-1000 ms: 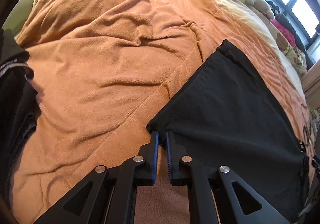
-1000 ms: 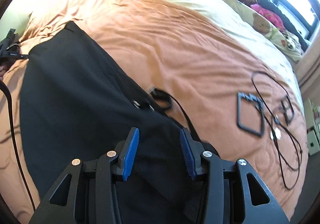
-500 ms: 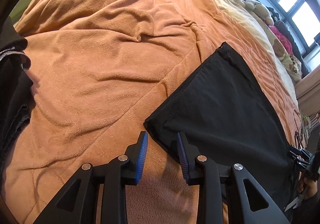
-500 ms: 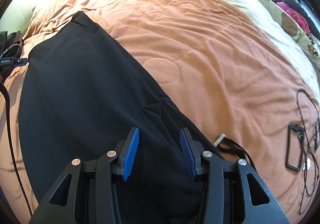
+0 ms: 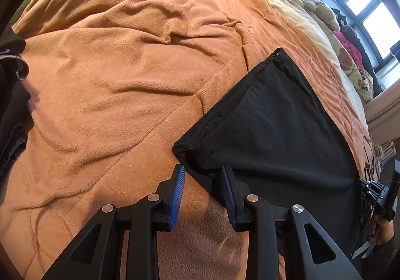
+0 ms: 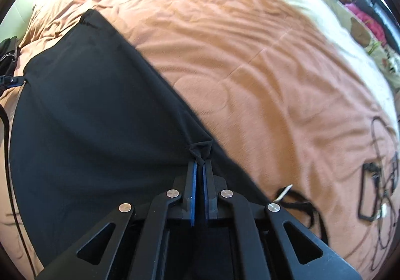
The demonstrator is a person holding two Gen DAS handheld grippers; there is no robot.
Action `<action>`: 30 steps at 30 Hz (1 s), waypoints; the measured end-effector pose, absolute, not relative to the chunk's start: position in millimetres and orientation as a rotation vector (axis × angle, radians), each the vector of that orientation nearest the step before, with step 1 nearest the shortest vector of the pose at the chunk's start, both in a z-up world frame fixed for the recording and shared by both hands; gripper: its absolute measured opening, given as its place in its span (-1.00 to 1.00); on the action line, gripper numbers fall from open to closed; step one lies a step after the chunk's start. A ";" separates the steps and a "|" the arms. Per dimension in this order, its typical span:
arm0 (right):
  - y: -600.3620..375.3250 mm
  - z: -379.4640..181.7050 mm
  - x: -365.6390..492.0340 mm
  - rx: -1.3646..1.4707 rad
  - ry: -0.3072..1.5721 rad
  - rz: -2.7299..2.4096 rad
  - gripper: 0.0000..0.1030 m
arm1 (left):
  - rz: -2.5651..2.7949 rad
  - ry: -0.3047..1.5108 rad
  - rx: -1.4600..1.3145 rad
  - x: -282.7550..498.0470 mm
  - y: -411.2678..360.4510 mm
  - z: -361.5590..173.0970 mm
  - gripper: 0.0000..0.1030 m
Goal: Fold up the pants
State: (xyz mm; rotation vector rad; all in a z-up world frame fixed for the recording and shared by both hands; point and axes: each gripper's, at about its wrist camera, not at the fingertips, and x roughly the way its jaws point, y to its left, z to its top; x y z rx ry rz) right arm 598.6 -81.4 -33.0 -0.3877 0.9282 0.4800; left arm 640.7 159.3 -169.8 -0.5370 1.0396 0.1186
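Pants (image 6: 95,115), smooth black cloth, lie flat on rumpled orange fleece blanket (image 6: 250,55).

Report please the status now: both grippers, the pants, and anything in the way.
Left gripper open at corner of black pants. Right gripper shut on pinched pants fold. Cables lying on orange blanket, clear of pants.

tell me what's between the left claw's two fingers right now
In the left wrist view, the black pants have a corner edge lying in the left claw, over the orange blanket.
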 end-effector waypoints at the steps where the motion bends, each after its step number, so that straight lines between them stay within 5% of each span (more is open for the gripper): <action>1: -81.0 -32.2 599.8 -0.387 0.925 0.477 -0.99 | 0.117 1.039 -0.544 640.1 159.6 -170.1 -0.37; 12: -72.8 -40.5 583.7 -0.359 0.951 0.432 -0.83 | 0.141 0.988 -0.590 639.7 162.6 -171.2 -0.36; 14: -84.3 -29.3 572.2 -0.327 0.932 0.432 -0.73 | 0.142 0.997 -0.596 644.8 165.5 -174.3 -0.36; 16: -97.5 -17.3 556.1 -0.301 0.909 0.422 -0.39 | 0.144 0.999 -0.583 648.9 167.1 -177.7 -0.41; 18: -116.8 -5.9 534.2 -0.258 0.881 0.409 -0.06 | 0.161 1.008 -0.541 650.8 166.4 -178.9 -0.80; 19: -126.4 -1.8 524.2 -0.238 0.872 0.402 0.02 | 0.165 1.012 -0.521 650.6 166.1 -177.9 -0.82; 25: -188.0 13.0 461.2 -0.118 0.859 0.365 0.03 | 0.178 0.977 -0.506 648.4 170.7 -162.9 -0.84; 27: -214.5 18.3 430.2 -0.079 0.851 0.332 0.03 | 0.172 1.004 -0.532 647.2 171.8 -162.5 -0.72; 30: -254.7 20.1 387.2 -0.010 0.848 0.283 0.03 | 0.143 1.003 -0.565 638.3 171.7 -160.9 -0.26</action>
